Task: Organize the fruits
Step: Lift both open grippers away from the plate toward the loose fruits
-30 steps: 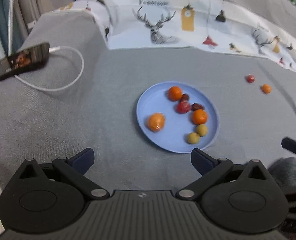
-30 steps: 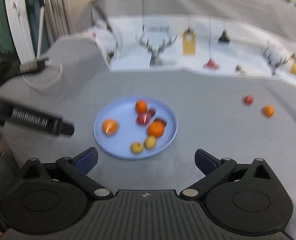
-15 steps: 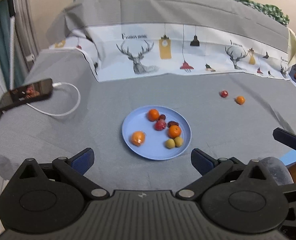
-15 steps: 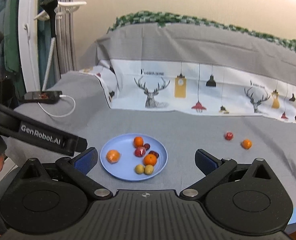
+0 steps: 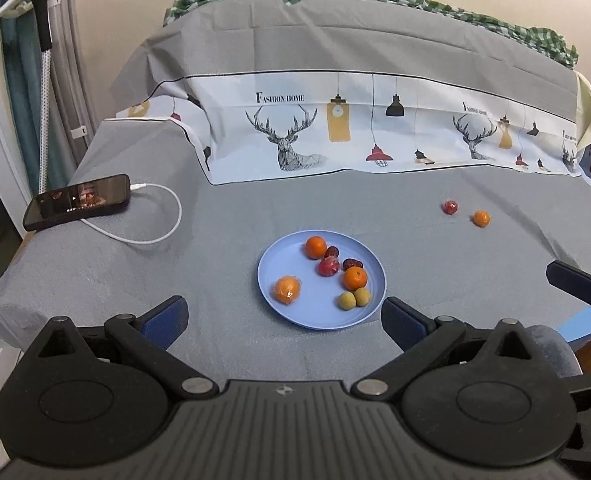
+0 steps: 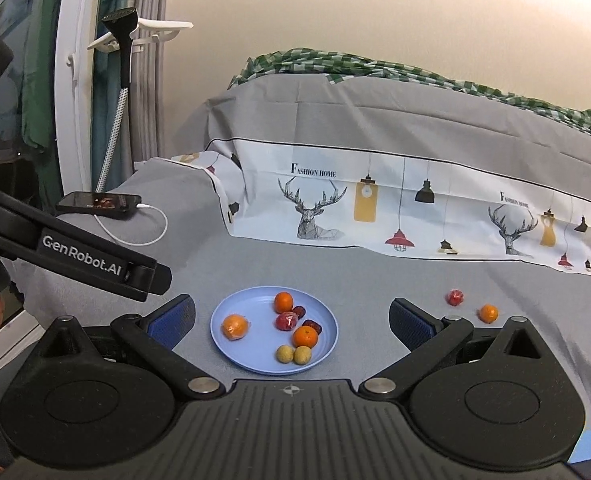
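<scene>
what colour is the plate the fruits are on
Light blue plate, plain with no pattern; it shows best in the left wrist view.

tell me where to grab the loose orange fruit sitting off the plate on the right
Grip the loose orange fruit across its widest middle, coming straight down from above with the right gripper. It is small, round and low on the grey cloth, apart from the red fruit, so the fingers fit on either side.

Grey bed: plate, phone.
</scene>
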A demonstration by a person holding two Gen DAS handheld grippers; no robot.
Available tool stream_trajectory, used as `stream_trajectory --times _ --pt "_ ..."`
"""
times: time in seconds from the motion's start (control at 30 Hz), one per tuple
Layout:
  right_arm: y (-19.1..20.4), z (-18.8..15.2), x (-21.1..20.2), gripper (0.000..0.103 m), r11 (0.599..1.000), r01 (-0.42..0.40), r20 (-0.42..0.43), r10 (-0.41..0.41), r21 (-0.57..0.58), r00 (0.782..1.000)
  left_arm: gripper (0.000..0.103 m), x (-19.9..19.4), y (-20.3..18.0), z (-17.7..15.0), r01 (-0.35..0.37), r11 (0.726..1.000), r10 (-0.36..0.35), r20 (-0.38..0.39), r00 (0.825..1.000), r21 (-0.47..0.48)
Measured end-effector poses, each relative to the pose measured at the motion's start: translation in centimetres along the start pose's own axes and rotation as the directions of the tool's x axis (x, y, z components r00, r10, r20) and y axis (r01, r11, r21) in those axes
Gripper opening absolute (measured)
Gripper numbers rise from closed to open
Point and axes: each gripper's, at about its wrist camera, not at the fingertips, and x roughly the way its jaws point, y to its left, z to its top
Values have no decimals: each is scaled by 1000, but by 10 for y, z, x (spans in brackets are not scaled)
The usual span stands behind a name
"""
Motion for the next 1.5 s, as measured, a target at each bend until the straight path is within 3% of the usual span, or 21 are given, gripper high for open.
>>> stream_trajectory --times 1.13,1.33,1.5 --pt "-23 -12 38 102 993 -54 -83 63 106 995 103 37 -4 12 -30 1000 29 -102 994 -9" --pt "-51 -21 60 102 977 3 -132 26 211 991 103 59 -5 19 -49 998 43 -153 987 -32" --pt "-93 -32 88 102 945 147 -164 -102 291 981 103 86 -13 32 -62 997 51 -204 978 -49"
